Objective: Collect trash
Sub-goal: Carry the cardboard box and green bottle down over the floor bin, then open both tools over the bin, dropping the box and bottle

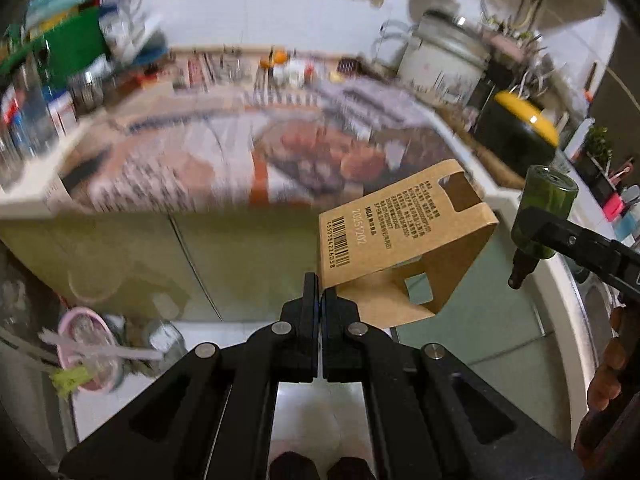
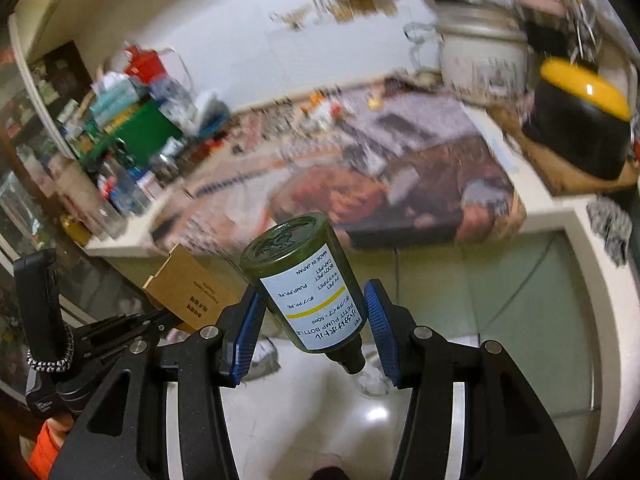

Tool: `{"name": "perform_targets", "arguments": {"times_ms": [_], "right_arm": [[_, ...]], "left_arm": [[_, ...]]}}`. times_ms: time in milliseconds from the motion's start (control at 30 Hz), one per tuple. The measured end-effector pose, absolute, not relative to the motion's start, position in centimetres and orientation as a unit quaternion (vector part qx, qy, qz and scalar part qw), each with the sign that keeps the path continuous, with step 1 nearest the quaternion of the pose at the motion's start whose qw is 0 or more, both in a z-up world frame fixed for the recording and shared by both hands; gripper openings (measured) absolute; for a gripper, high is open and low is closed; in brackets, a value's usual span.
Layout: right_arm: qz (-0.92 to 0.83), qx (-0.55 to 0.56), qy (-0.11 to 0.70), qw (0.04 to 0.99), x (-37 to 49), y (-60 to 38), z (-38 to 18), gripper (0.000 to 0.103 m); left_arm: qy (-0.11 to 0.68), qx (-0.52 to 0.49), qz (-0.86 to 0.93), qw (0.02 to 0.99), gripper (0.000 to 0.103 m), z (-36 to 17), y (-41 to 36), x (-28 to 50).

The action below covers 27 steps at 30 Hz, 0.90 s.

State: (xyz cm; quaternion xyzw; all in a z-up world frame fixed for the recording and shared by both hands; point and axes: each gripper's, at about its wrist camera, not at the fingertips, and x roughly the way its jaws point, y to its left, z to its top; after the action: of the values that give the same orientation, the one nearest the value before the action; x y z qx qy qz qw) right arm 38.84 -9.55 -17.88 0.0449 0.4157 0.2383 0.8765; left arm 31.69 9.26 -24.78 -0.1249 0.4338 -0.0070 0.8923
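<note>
My left gripper is shut on a folded brown cardboard sleeve with a barcode, held in the air in front of the counter; the sleeve also shows at the left of the right wrist view. My right gripper holds a small green pump bottle with a white label, bottom end forward, between its blue pads. The jaws stand wide and the bottle touches the left pad; contact with the right pad is unclear. The same bottle shows at the right of the left wrist view.
A counter covered with a printed newspaper lies ahead, crowded with bottles and a green box at the left. A white rice cooker and a black-and-yellow pot stand at the right. A pink tub sits on the floor.
</note>
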Motion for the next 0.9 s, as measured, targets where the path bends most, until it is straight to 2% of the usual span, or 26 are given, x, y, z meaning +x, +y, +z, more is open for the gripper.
{"name": "perform_targets", "arguments": {"times_ms": [167,367,800,900], "right_arm": [[0.224,0.044,0.464,0.856,41.4,-11.4,-26.0,0.047],[0.205,0.045,0.508,0.835,44.8,-12.1,-38.2,0.047],[0.214,0.032,0.537,0.815,45.6,-9.7,-60.6,0.047],[0.215,0.029,0.549,0.807,45.4,-9.1,-64.8,0.048]], "left_arm": [[0.47,-0.146,0.004,0.871,0.0,-34.0,7.3,34.4],[0.499,-0.138,0.006,0.856,0.0,-45.8,6.1,37.0],[0.551,-0.099,-0.019,0.829,0.0,-70.9,6.1,38.9],[0.561,-0.092,-0.021,0.822,0.0,-75.1,6.4,39.0]]}}
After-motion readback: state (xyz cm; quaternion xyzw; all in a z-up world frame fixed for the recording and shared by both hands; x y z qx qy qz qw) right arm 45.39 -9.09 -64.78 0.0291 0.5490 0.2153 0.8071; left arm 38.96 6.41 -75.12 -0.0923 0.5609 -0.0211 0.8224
